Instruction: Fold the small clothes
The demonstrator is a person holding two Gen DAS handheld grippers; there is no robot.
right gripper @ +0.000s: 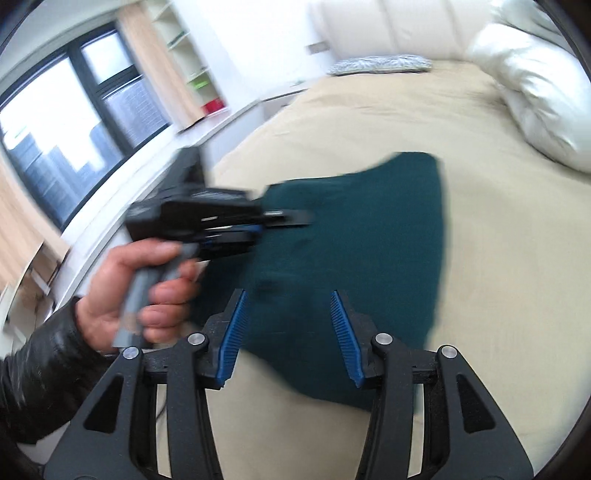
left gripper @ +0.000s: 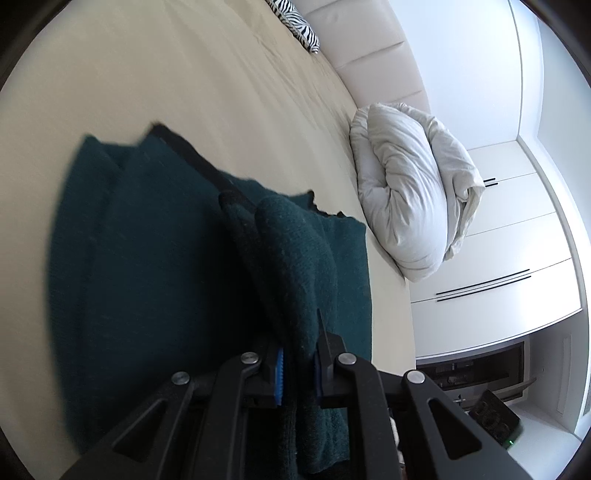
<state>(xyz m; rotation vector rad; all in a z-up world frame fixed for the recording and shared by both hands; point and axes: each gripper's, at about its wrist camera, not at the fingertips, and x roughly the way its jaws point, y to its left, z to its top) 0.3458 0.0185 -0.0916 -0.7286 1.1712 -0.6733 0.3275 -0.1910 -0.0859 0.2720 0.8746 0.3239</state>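
A dark teal knitted garment lies partly folded on the beige bed sheet. My left gripper is shut on a bunched fold of that garment, which rises between its blue pads. In the right wrist view the same garment spreads across the sheet. My right gripper is open above the garment's near edge, with nothing pinched between its blue pads. The left gripper shows there too, held by a hand in a black sleeve, its tip at the garment's left side.
A crumpled white duvet is heaped at the bed's side, near the garment. A zebra-patterned pillow lies by the white padded headboard. White cupboards stand beyond the bed. A window and shelves are on the other side.
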